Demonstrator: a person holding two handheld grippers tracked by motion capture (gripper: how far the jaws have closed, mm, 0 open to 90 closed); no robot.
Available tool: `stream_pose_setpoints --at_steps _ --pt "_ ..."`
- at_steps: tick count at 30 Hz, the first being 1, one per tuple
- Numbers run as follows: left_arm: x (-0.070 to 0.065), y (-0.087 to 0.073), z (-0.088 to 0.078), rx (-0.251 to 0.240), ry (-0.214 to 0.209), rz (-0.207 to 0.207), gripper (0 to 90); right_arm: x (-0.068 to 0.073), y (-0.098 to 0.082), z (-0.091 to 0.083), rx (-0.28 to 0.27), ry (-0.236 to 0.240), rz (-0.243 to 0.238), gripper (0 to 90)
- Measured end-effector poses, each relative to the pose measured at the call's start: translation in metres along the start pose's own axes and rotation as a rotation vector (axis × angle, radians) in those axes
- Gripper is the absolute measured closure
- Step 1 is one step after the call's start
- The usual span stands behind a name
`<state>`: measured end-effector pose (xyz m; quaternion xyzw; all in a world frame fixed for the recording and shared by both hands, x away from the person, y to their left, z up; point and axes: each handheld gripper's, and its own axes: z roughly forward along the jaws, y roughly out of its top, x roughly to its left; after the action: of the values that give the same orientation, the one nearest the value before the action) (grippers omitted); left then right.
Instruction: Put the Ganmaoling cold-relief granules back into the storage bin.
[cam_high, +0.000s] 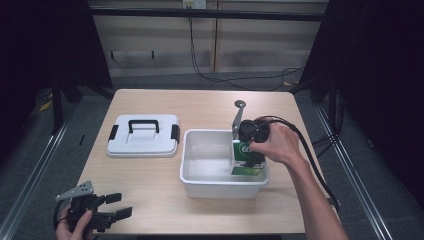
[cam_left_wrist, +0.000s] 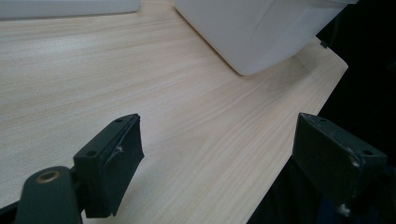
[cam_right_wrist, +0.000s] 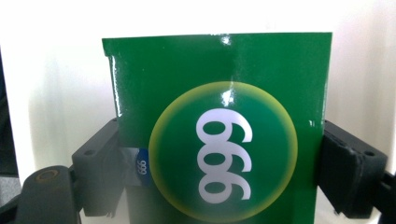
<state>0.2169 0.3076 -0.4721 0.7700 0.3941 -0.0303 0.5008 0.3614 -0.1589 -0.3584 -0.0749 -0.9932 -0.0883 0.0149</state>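
Pale wood table (cam_high: 150, 175) lies bare along your near edge. The white bin (cam_high: 200, 187) holds the green carton (cam_high: 245, 159) at its right wall — your right gripper (cam_high: 254, 150) clasps it. Left gripper (cam_high: 112, 207) gapes wide.

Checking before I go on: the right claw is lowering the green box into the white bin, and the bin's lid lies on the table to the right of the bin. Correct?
Not quite. The lid lies on the table to the left of the white bin, as the high view shows. The rest stands: the right claw has the green box between its jaws inside the bin.
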Motion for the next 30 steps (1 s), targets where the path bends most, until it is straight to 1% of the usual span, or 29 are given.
stream_pose_setpoints --at_steps 1,5,7,8,10,11,13,14,17,21,23,27,28,29,30 --pt "0.0 0.0 0.0 0.004 0.0 0.006 16.0 -0.001 0.0 0.001 0.0 -0.002 -0.012 14.6" --pt "0.0 0.0 0.0 0.007 0.002 0.007 16.0 -0.001 0.0 0.006 0.017 -0.002 -0.007 14.5" --pt "0.0 0.0 0.0 0.006 -0.002 0.005 16.0 -0.001 0.0 0.009 0.017 -0.002 -0.007 14.4" --pt "0.0 0.0 0.0 0.006 0.0 0.007 16.0 -0.002 0.0 0.011 0.019 0.0 -0.017 14.4" --pt "0.0 0.0 0.001 0.005 0.0 0.006 16.0 -0.002 0.0 0.013 0.025 0.001 -0.015 14.3" --pt "-0.001 0.0 0.001 0.006 -0.003 0.002 16.0 -0.001 0.0 0.014 0.027 0.002 -0.005 14.3" --pt "0.0 0.0 0.001 0.005 -0.002 0.003 16.0 -0.002 0.0 0.016 0.034 0.011 -0.021 14.3" --pt "0.0 0.0 0.001 0.005 0.0 0.006 16.0 -0.001 0.001 0.017 0.043 0.016 -0.01 14.3" --pt "0.0 0.0 0.001 0.005 0.0 0.006 16.0 -0.002 0.003 0.021 0.053 0.019 -0.016 14.3" --pt "0.0 0.0 0.001 0.005 0.0 0.006 16.1 -0.003 0.004 0.025 0.057 0.003 -0.022 14.3" --pt "0.0 0.0 0.001 0.006 0.0 0.006 16.0 -0.002 0.004 0.027 0.064 -0.001 -0.016 14.3" --pt "0.0 0.0 0.001 0.006 -0.002 0.007 16.0 -0.003 0.005 0.032 0.076 0.004 -0.024 14.3" --pt "-0.001 0.0 0.001 0.006 -0.001 0.006 16.0 -0.003 0.005 0.033 0.083 0.014 -0.015 14.3" --pt "-0.001 0.0 0.001 0.006 -0.002 0.007 16.1 -0.003 0.005 0.034 0.085 0.019 -0.016 14.3" --pt "-0.001 0.0 0.001 0.006 -0.002 0.006 16.0 -0.003 0.005 0.034 0.088 0.016 -0.015 14.3"
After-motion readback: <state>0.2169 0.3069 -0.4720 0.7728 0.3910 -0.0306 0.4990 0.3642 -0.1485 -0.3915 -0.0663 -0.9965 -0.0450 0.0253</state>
